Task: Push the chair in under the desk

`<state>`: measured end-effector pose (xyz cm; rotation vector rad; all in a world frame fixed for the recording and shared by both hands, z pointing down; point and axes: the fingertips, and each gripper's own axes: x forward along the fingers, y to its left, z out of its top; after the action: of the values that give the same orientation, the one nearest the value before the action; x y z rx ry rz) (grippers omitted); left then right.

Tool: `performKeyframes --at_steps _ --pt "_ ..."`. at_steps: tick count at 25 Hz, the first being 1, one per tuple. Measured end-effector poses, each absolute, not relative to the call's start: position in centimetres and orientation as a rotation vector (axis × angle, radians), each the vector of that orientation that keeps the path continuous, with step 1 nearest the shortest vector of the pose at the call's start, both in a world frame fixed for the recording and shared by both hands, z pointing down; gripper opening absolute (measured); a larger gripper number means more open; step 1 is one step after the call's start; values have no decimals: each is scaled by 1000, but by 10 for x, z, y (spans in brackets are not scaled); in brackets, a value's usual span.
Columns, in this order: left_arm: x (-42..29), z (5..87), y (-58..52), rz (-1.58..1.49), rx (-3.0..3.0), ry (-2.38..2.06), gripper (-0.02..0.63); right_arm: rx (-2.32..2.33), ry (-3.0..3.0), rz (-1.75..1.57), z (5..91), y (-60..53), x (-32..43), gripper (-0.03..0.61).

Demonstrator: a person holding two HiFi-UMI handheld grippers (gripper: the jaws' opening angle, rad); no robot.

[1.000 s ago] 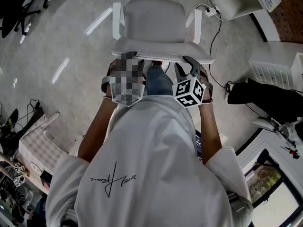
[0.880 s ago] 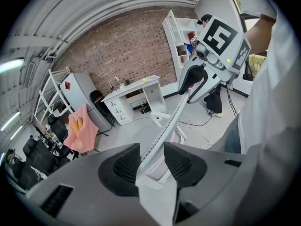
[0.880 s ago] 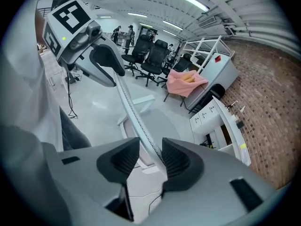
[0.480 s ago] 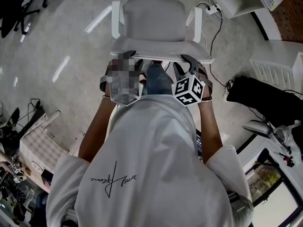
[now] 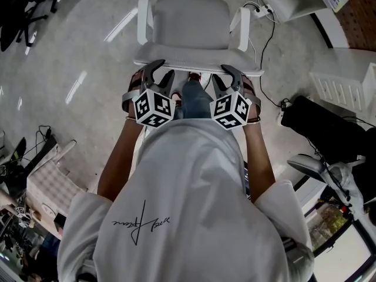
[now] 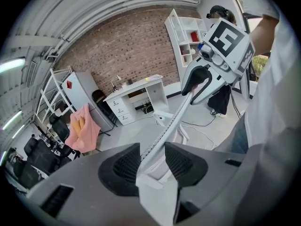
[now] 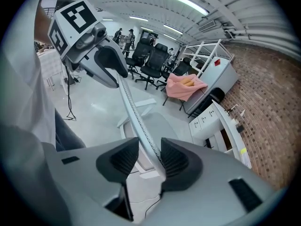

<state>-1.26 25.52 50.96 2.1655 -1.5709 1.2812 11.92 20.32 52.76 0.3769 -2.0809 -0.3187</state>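
A white office chair [image 5: 191,22] stands in front of me, seen from above in the head view. The top rim of its backrest [image 5: 197,60] runs crosswise. My left gripper [image 5: 157,70] straddles the rim's left part and my right gripper [image 5: 226,74] its right part. In the left gripper view the thin rim [image 6: 174,121] passes between the pads of the left gripper [image 6: 151,161]. In the right gripper view the rim [image 7: 134,112] lies against one pad of the right gripper [image 7: 149,160], with a gap to the other. Both pairs of jaws have just been opening and stand open around the rim.
A white desk [image 6: 136,86] stands by the brick wall beyond the chair. A black bag [image 5: 329,125] and cables [image 5: 267,46] lie on the floor at the right. Black office chairs [image 7: 150,55] and a pink cloth [image 6: 82,128] are further off.
Both grippers stay at the backrest's top rim, with their jaws spread a little wider. The chair sits slightly higher in the head view.
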Motion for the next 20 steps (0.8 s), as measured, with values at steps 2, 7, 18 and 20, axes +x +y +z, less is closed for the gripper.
performKeyframes --at_steps 2,7,18,20 --pt "-15 510 251 1293 2169 -1575 156 375 -2084 -326 528 200 117 166" --pt "-20 510 242 1292 2170 -1577 156 354 -2093 -331 528 192 112 164" --pt "-33 509 225 1311 2149 -1572 156 338 -2102 -346 528 175 100 160" --pt "-35 509 220 1311 2145 -1577 156 335 -2103 -345 528 168 98 160"
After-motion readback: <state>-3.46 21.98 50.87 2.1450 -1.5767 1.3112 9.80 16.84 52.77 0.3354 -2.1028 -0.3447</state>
